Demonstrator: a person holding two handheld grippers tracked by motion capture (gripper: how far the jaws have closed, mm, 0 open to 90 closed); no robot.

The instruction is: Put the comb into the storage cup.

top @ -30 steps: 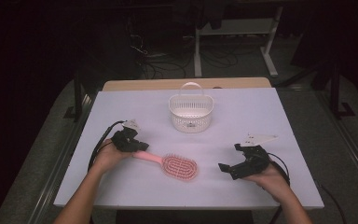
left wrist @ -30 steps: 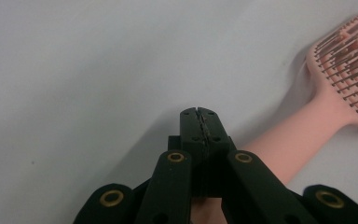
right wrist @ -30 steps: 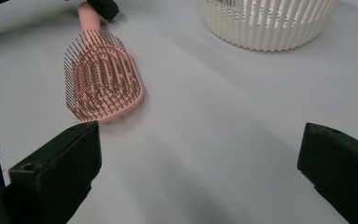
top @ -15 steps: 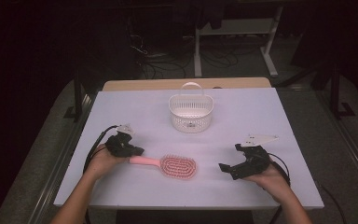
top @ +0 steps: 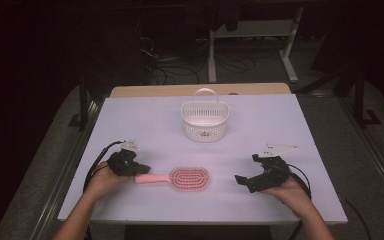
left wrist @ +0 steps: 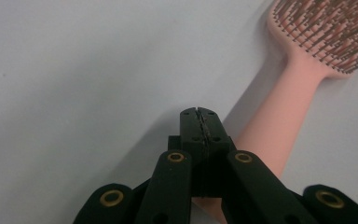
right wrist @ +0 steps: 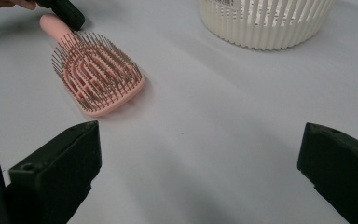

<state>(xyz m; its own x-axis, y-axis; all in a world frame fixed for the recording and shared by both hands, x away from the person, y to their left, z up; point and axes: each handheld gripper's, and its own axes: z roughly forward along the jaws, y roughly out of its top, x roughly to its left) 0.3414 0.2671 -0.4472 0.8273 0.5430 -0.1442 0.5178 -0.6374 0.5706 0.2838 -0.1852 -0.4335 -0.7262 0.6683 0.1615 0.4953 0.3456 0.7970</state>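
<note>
- My left gripper sits low over the table near its left edge, with the hand behind it and the forearm coming in from the near left corner.
- It points toward the right edge, along the table top, with its tip at the free end of the brush handle.
- In the left gripper view its jaws are pressed flat together with nothing between them; the pink handle passes just beside and under them, and I cannot tell whether they touch it.
- The hairbrush lies flat, bristles up, near the middle of the near edge, handle toward the left edge and head toward the right.
- My right gripper rests near the right part of the near edge, well apart from the brush head, with the hand behind it and the forearm coming in from the near right corner.
- It points toward the left edge and slightly away from me; its jaws stand wide apart and hold nothing, with bare table between them in the right gripper view.
- The white basket stands upright in the middle of the table, farther back than the brush, handle raised.
</note>
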